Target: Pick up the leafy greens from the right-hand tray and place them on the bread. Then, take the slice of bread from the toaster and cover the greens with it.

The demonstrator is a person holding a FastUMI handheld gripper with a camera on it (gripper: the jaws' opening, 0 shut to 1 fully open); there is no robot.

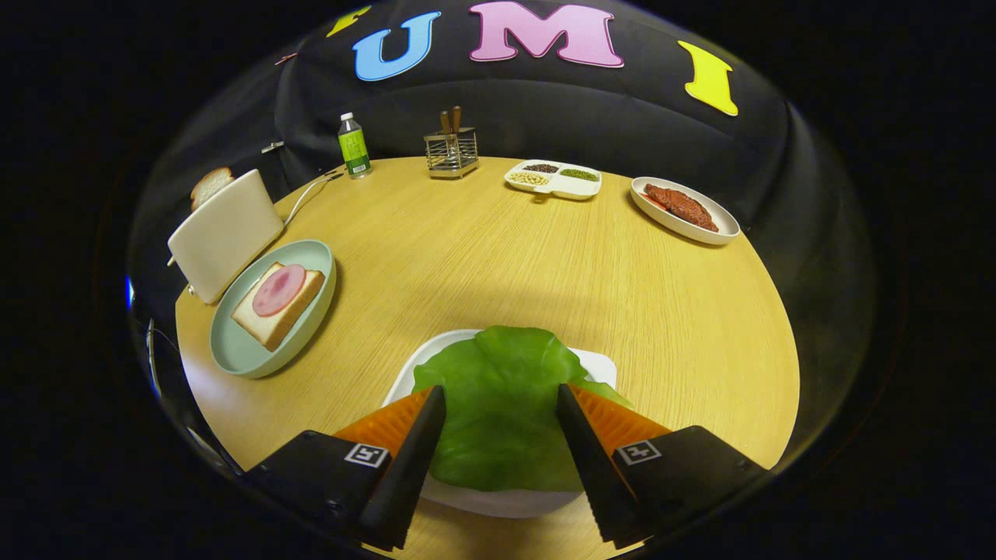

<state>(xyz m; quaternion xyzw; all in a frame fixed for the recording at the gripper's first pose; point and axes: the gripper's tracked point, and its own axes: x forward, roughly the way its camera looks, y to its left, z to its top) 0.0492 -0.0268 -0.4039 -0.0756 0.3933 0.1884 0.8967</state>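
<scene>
The wooden surface (498, 257) spreads wide ahead of the gripper, round-edged and pale yellow. The gripper (502, 400) reaches forward and angles down toward it, its two black fingers (412, 459) spread apart with the leafy greens (502, 404) lying between them. Whether the fingertips touch the leaf cannot be told; nothing is pinched.

The greens rest on a white tray (498, 498) directly under the fingers, the leaf covering most of it and extending just beyond the fingertips.

Ahead and to the left of the fingers sits a pale green plate (233, 354) holding a slice of bread (276, 311) topped with a pink round of ham (278, 289). Just beyond that plate stands a white toaster (226, 233), a second bread slice (210, 185) sticking up from its top and a cord trailing from it across the surface.

Far ahead to the right lies an oval white dish (689, 225) with reddish meat (681, 206). Straight beyond the fingers, at the far edge, sits a white divided tray (554, 187) with beans and grains in its compartments. To its left stands a wire utensil holder (451, 152) with wooden handles poking up, and further left a small bottle (354, 145) with a green label.
</scene>
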